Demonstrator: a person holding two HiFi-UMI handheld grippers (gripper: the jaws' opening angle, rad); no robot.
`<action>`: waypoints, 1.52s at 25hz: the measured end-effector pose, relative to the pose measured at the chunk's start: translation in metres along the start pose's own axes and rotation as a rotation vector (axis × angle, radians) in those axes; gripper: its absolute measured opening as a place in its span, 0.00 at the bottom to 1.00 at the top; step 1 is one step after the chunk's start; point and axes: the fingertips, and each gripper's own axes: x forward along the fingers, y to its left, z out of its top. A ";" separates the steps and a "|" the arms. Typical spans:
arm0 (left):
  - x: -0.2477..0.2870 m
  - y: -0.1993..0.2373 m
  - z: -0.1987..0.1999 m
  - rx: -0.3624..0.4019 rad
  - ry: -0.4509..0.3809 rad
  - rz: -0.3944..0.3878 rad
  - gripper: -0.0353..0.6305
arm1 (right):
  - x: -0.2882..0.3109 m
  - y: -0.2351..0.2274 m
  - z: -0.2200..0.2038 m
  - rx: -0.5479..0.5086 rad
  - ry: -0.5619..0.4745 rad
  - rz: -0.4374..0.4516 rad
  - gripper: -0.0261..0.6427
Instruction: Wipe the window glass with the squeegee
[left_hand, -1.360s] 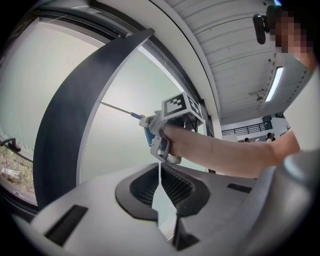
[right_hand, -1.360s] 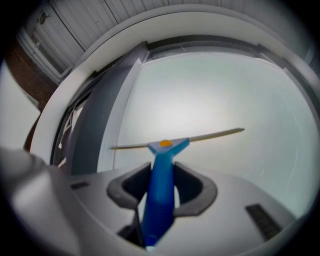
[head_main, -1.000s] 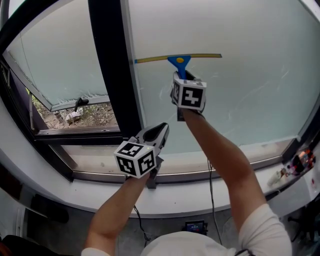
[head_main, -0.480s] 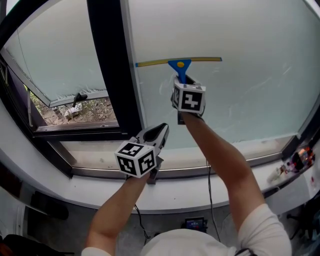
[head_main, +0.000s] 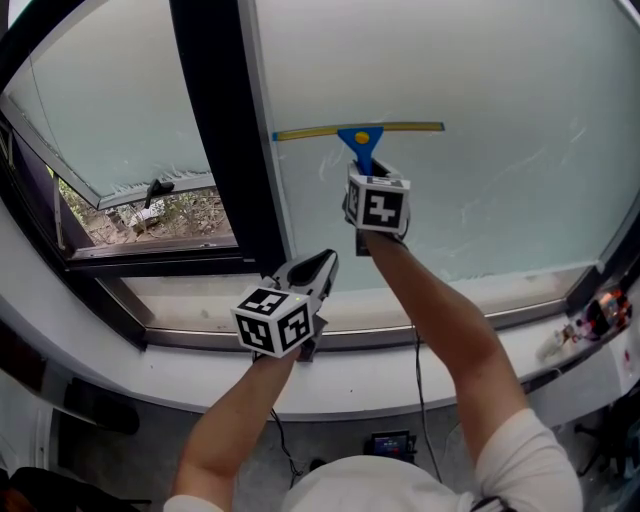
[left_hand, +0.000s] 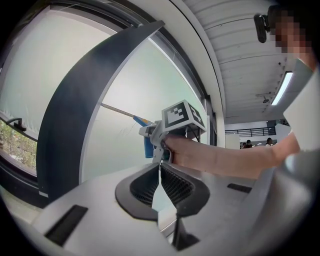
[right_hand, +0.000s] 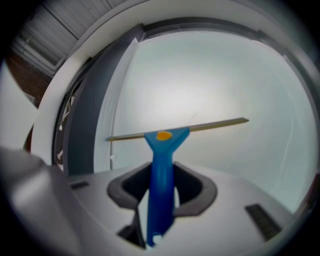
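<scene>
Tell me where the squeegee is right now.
In the head view the squeegee is centre frame, its blade against the large window glass just right of the dark frame post, its blue handle clamped in the right gripper.

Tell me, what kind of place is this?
Probably indoors in a big building, maybe an office, at a window. You can see the large window glass with a squeegee on it, a white sill, and a long ceiling light.
</scene>
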 end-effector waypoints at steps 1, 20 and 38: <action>-0.001 0.000 -0.002 -0.002 0.002 0.001 0.11 | 0.000 0.000 -0.003 0.002 0.005 0.001 0.26; -0.005 0.011 -0.045 -0.047 0.055 0.023 0.11 | 0.007 0.001 -0.061 0.006 0.086 0.011 0.26; -0.003 0.027 -0.092 -0.110 0.111 0.036 0.11 | 0.018 0.002 -0.130 -0.002 0.184 0.015 0.26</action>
